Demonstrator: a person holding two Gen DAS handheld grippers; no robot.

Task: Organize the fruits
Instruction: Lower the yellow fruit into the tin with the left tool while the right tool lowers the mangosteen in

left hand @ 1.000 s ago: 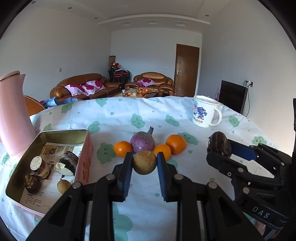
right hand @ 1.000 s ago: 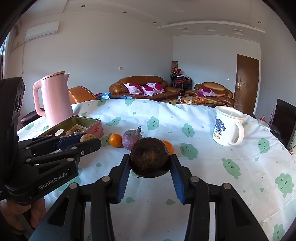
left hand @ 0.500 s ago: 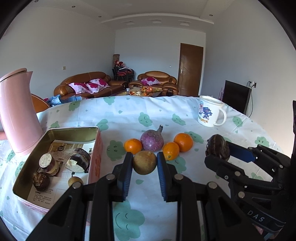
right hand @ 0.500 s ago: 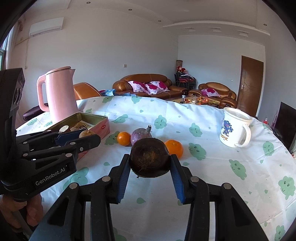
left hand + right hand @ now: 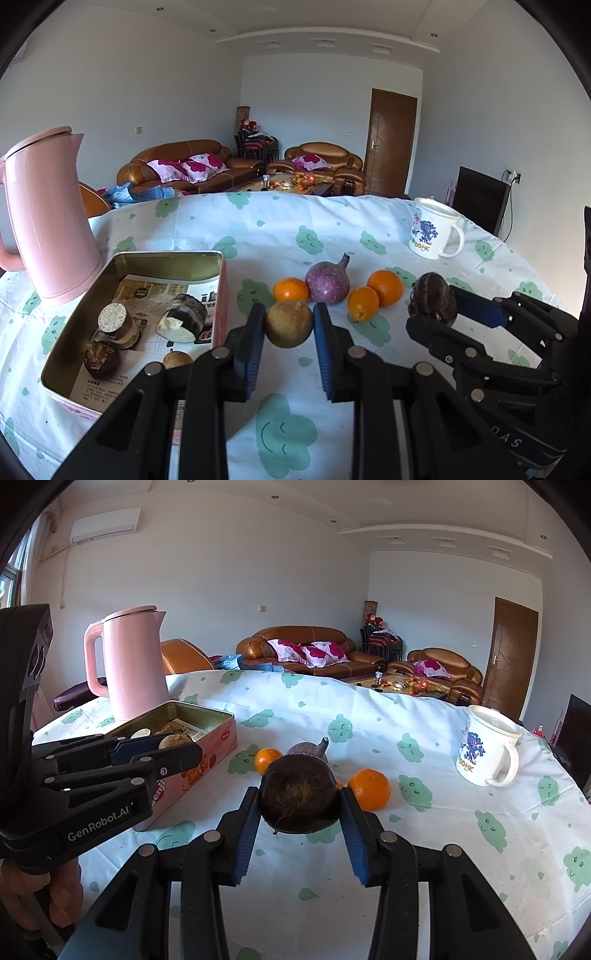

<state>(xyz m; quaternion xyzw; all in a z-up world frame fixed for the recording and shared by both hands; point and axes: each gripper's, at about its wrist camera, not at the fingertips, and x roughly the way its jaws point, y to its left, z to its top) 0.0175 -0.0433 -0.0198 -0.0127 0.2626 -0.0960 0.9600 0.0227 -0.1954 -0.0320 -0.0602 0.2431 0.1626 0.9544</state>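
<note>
My left gripper (image 5: 289,323) is shut on a small round tan fruit (image 5: 289,325), held above the tablecloth just right of the open tin (image 5: 122,321). My right gripper (image 5: 299,805) is shut on a dark brown hairy fruit (image 5: 298,797); in the left wrist view that dark fruit (image 5: 432,300) hangs at the right. On the cloth ahead lie three oranges (image 5: 290,290) (image 5: 363,303) (image 5: 385,287) around a purple root vegetable (image 5: 327,282). The tin holds cut dark-skinned pieces (image 5: 181,322) and a small tan fruit (image 5: 177,359).
A tall pink kettle (image 5: 48,218) stands behind the tin at the left. A white printed mug (image 5: 432,232) sits at the far right of the round table (image 5: 258,221). A person's hand (image 5: 40,897) grips the left tool's handle. Sofas and a door lie beyond.
Both grippers have shifted sideways with their fruits still clamped; the tin and kettle now sit further toward the middle of each view. The fruits on the cloth have not moved.
</note>
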